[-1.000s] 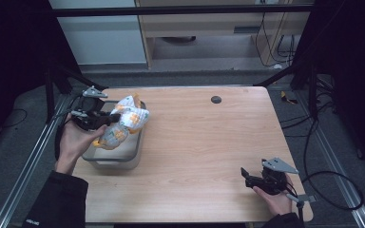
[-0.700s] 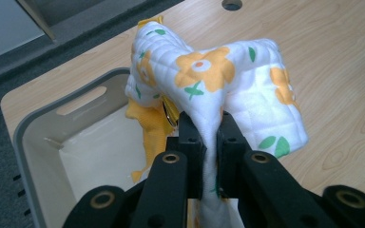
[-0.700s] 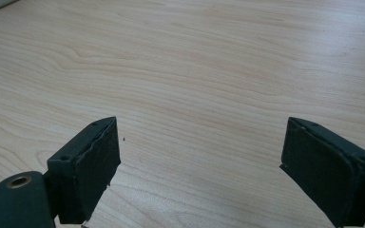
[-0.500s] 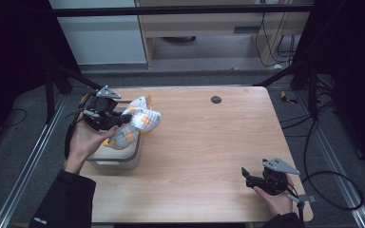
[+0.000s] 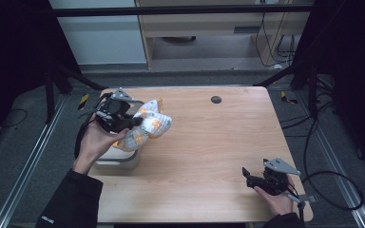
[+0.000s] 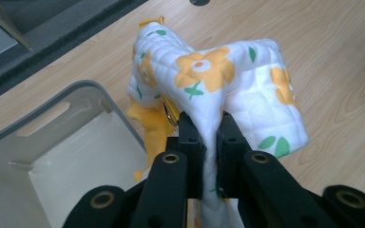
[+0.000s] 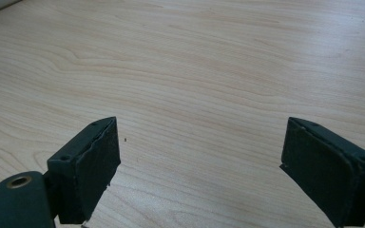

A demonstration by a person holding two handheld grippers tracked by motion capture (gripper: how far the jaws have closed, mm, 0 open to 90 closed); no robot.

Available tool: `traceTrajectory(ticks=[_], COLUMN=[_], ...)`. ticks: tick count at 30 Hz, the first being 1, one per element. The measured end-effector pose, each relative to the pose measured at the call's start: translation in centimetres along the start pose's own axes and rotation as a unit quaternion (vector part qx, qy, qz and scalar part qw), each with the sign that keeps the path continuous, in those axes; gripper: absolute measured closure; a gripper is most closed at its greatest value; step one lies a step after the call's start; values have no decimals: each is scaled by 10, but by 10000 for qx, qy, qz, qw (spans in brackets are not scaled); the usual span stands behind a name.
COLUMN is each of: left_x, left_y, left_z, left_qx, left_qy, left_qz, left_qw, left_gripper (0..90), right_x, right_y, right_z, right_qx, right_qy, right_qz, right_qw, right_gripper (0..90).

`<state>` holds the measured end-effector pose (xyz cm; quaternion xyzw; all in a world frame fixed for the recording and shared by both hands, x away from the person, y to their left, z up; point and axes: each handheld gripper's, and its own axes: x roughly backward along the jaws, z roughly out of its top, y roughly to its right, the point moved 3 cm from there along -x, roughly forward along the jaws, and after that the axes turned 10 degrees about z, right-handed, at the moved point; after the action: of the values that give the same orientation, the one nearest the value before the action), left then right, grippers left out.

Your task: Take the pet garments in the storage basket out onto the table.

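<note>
Quilted white cloth (image 6: 228, 90) with orange flowers hangs pinched in the left hand-held gripper (image 6: 211, 137) above the grey bin's (image 6: 38, 123) rim at the bench's (image 5: 209, 142) nine o'clock — the right hand-held gripper (image 7: 199, 166), jaws spread, rests at five o'clock.

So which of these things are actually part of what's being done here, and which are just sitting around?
In use:
- flowered quilted cloth, clamped in the left hand-held gripper
- grey bin, open beside the cloth

Lying about:
- right hand-held gripper, jaws wide open over bare table, holding nothing
- small dark round spot near the table's far edge
</note>
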<state>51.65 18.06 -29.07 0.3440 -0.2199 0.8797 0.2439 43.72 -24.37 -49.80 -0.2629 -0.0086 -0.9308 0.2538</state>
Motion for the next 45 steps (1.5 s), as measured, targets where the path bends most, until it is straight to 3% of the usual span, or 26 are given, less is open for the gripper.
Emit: traceTrajectory(ticks=[23,29,45], left_x=[-20,-28,-52], left_y=[45,58,83], left_z=[19,23,22], left_qx=[-379,-593,-836], left_qy=[46,-37,-244], left_qz=[-428,-517,-691], left_qw=[9984,9969,9938], left_gripper=[837,837,837], right_x=[3,4,5], right_y=[3,5,6], right_z=[-1,-1,-1], right_qx=[19,3,-25], right_qy=[59,84,90], right_qz=[-89,-115,-156], right_qw=[9999,9999,9998], right_gripper=[125,124,123])
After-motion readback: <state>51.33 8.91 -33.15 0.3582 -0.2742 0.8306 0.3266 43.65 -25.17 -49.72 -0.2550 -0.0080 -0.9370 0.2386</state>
